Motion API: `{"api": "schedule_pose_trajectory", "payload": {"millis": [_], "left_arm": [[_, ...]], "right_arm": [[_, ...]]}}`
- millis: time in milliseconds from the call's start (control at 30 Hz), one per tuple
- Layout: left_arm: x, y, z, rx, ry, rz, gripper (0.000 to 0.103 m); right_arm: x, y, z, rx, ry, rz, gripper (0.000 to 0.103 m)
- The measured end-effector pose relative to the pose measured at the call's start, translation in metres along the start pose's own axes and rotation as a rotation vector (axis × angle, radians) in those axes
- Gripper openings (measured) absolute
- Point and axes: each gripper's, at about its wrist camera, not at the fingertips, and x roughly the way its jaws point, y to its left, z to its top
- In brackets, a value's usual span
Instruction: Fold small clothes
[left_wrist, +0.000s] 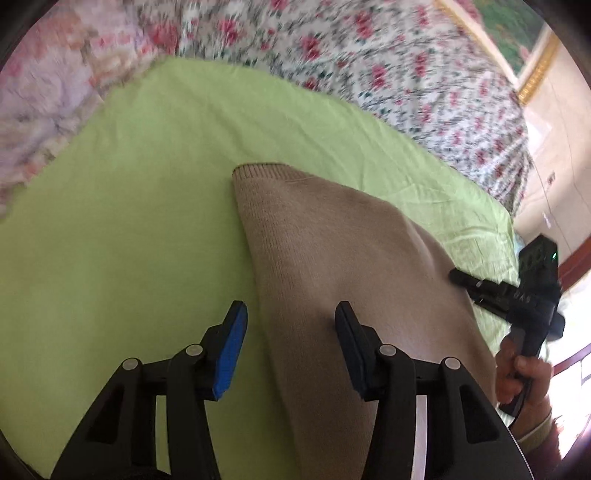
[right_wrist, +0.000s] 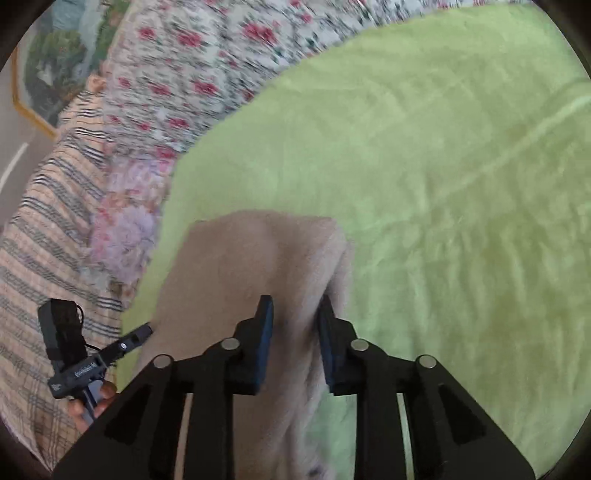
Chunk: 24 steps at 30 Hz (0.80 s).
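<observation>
Blue pads on the left gripper (left_wrist: 291, 347) stand well apart, one over the green sheet (left_wrist: 122, 236) and the other over the beige knit garment (left_wrist: 332, 258), so its jaws straddle the garment's left edge without pinching it. Whether they touch the cloth cannot be told. The right gripper (right_wrist: 293, 343) has its jaws closer together, with a raised fold of the same knit garment (right_wrist: 255, 266) standing between the pads; they look near to closing on it, but a gap still shows on each side, so I judge it not yet clamped.

The garment lies on the green sheet, which is spread on a bed over a floral bedspread (left_wrist: 388, 62). Its far end shows a ribbed hem and a squared corner, and the body reads as a long narrow panel, thicker than a single layer. From that I judge at least one lengthwise fold is made, and a crosswise fold or two is left before it is a compact bundle.

Only the left wrist view shows the right gripper from outside, its tip on the garment's right edge, with the hand (left_wrist: 524, 384) gripping its handle, and a framed picture (left_wrist: 517, 40) beyond the bedspread. Only the right wrist view shows a striped plaid cloth (right_wrist: 48, 229) left of the garment, and the other gripper's body at the garment's left edge.
</observation>
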Motion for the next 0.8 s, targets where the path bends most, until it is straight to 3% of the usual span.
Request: {"api": "schedule_pose_trajectory", "payload": {"millis": [67,200,333,467,667,733,767,800], "left_arm": [[-0.028,-0.007,-0.025,0.040,-0.033,-0.002,0.051],[-0.072,-0.026,-0.090,0.106,-0.108,0.041,0.051],[-0.082,-0.039,-0.143,0.127,-0.088,0.050,0.058],[-0.069,-0.051,-0.168,0.162,-0.063,0.099,0.059],[-0.048,-0.063,-0.166,0.202,-0.106,0.172,0.058],[-0.035,-0.066,-0.164,0.223,-0.096,0.246,0.032],[-0.028,-0.065,-0.163,0.225,-0.077,0.266,0.016],[-0.025,-0.066,-0.163,0.218,-0.065,0.286,0.014]], "right_arm": [[-0.025,0.010,-0.020,-0.016,-0.027,0.026,0.041],[-0.058,0.023,-0.067,-0.035,-0.039,0.055,0.043],[-0.074,0.027,-0.106,-0.065,-0.035,0.062,0.044],[-0.067,0.036,-0.125,-0.116,-0.016,0.046,0.044],[-0.054,0.050,-0.134,-0.189,-0.013,0.012,0.044],[-0.045,0.052,-0.135,-0.201,0.011,0.006,0.036],[-0.042,0.051,-0.135,-0.201,0.030,0.002,0.004],[-0.044,0.049,-0.133,-0.184,0.034,0.020,0.006]]}}
